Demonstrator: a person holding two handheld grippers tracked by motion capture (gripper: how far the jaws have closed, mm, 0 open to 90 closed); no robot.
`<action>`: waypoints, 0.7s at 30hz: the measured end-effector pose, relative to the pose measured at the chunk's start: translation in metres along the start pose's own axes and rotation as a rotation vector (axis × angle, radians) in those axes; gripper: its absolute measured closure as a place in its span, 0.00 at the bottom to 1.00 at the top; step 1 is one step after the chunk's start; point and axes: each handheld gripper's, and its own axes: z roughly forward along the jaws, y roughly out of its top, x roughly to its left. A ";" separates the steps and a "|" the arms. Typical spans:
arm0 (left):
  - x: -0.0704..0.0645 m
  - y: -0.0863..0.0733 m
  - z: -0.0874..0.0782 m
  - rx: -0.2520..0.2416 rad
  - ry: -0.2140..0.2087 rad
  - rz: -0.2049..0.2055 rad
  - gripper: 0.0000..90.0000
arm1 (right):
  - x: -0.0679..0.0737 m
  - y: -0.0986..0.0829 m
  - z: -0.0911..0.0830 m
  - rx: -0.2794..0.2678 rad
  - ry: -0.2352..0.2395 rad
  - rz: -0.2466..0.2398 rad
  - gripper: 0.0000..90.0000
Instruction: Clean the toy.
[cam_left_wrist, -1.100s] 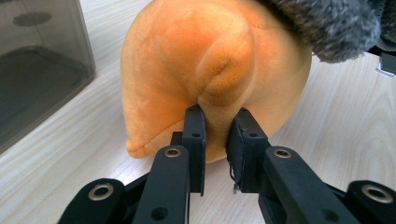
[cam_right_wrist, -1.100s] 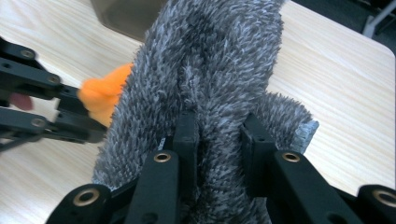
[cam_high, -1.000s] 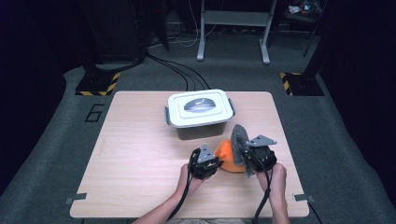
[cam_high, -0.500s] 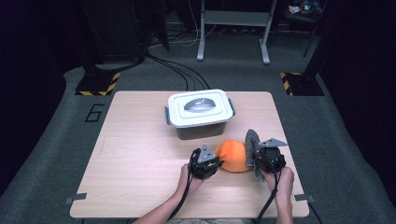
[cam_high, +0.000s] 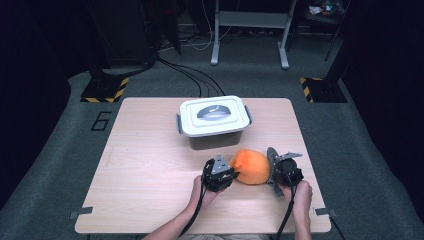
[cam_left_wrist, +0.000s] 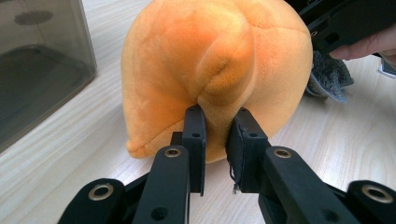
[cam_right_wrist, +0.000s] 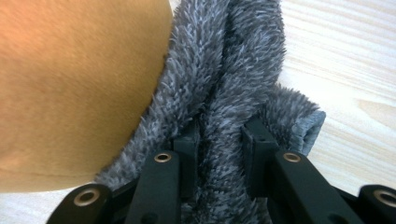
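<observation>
High view: the orange plush (cam_high: 254, 167) is held level between both tools, the left tool (cam_high: 223, 175) clamping an orange fold, the right tool (cam_high: 276, 170) clamping grey fur.

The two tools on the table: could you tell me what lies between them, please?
An orange plush toy lies between the left tool and the right tool, as the high view shows. Each tool grips one end of it.

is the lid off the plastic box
No, the white lid sits shut on the plastic box at the far middle of the table.
</observation>
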 end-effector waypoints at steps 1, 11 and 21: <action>0.000 0.000 0.000 0.001 0.000 0.000 0.86 | 0.000 0.000 0.000 0.003 0.000 0.006 0.79; 0.002 -0.001 -0.001 -0.005 0.008 -0.010 0.86 | -0.002 0.005 -0.033 -0.080 -0.028 0.016 0.79; 0.003 -0.001 0.000 -0.010 0.013 -0.012 0.86 | 0.018 0.017 -0.088 -0.225 -0.011 -0.076 0.79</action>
